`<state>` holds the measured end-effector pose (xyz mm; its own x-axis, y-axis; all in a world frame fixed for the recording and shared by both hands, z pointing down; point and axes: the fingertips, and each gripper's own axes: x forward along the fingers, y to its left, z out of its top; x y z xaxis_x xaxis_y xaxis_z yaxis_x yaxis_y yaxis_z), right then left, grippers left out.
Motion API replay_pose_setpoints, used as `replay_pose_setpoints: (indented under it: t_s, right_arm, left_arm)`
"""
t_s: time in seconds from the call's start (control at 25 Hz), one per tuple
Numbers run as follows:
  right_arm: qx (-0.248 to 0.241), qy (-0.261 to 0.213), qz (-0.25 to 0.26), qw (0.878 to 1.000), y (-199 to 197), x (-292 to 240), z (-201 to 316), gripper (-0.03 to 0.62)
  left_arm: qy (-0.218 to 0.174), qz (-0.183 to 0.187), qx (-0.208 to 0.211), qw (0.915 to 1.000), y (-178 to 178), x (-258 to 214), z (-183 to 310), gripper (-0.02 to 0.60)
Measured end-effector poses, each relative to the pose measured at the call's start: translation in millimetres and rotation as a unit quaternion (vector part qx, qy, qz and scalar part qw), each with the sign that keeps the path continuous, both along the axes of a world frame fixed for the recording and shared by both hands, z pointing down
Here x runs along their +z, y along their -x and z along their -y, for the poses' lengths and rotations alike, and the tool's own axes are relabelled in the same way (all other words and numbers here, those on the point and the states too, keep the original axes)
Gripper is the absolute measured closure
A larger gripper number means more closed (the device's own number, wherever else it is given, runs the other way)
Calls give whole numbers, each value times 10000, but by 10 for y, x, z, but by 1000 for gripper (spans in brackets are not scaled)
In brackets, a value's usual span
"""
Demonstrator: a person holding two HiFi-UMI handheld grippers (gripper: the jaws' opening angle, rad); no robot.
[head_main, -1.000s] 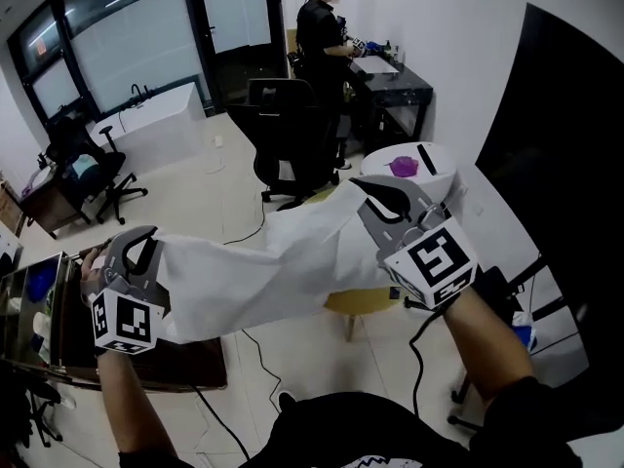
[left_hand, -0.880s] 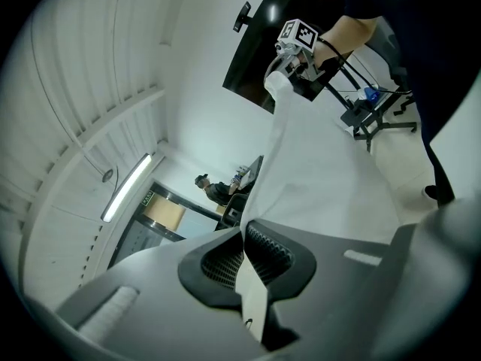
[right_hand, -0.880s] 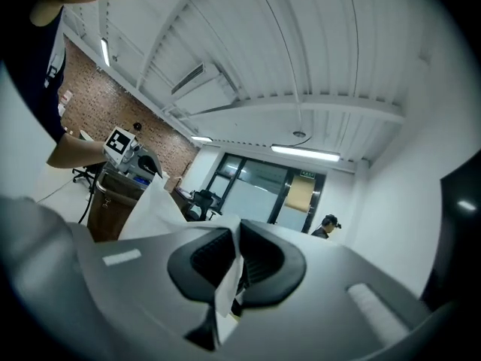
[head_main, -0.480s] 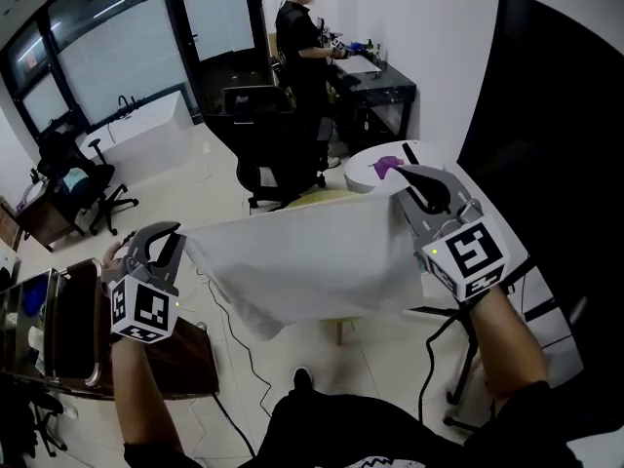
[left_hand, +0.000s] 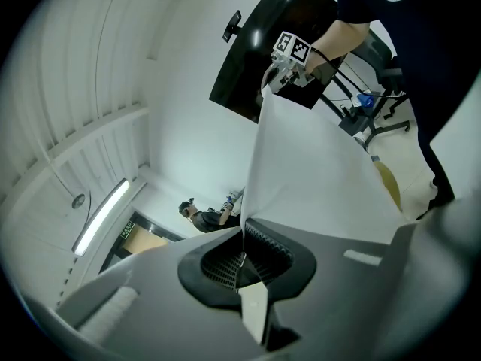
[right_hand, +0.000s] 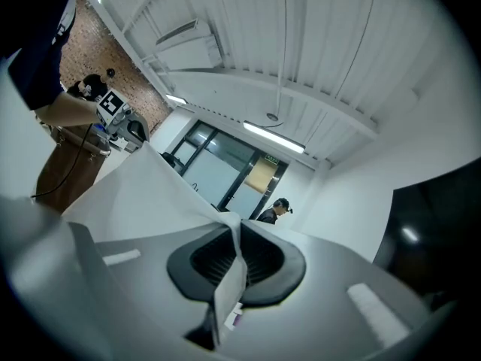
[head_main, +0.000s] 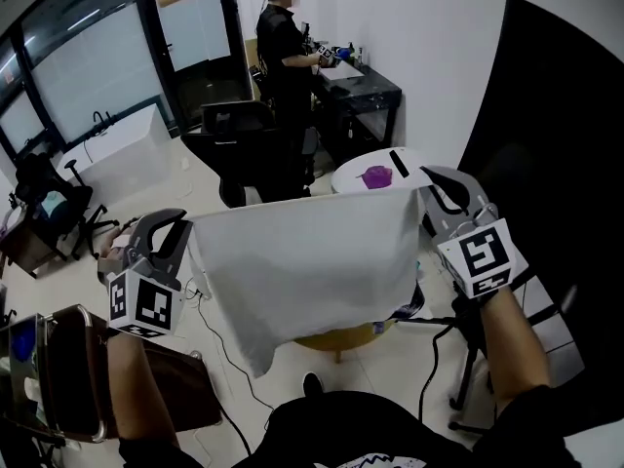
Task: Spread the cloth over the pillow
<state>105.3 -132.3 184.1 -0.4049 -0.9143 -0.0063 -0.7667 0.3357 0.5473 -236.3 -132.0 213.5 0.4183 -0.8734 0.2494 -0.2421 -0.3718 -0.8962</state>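
- White cloth (head_main: 307, 266): held up in the air, stretched between both tongs. The top edge is taut and the lower left corner hangs lowest.
- Left gripper (head_main: 181, 228): jaws clamped on the cloth's upper left corner.
- Right gripper (head_main: 429, 179): jaws clamped on the upper right corner.
- Behind the cloth: round white table (head_main: 349, 171) bearing a purple item (head_main: 375, 175); black office chair (head_main: 234, 130); person (head_main: 283, 47) standing at a black desk (head_main: 366, 91).
- Below the cloth: yellow round object (head_main: 341, 340), largely screened by the cloth.
- Right side: black panel (head_main: 556, 135).
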Motion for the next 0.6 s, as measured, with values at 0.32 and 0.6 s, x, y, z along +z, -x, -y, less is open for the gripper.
replay_pose_setpoints:
  t_s: [0.32, 0.6]
  right_arm:
    - [454, -244, 20, 9987, 58, -207, 676, 585]
    - [490, -328, -19, 9983, -13, -433, 1270, 585]
  left_arm:
    - [-198, 144, 291, 9993, 114, -261, 902, 580]
    - [-302, 39, 210, 9993, 75, -496, 1491, 581]
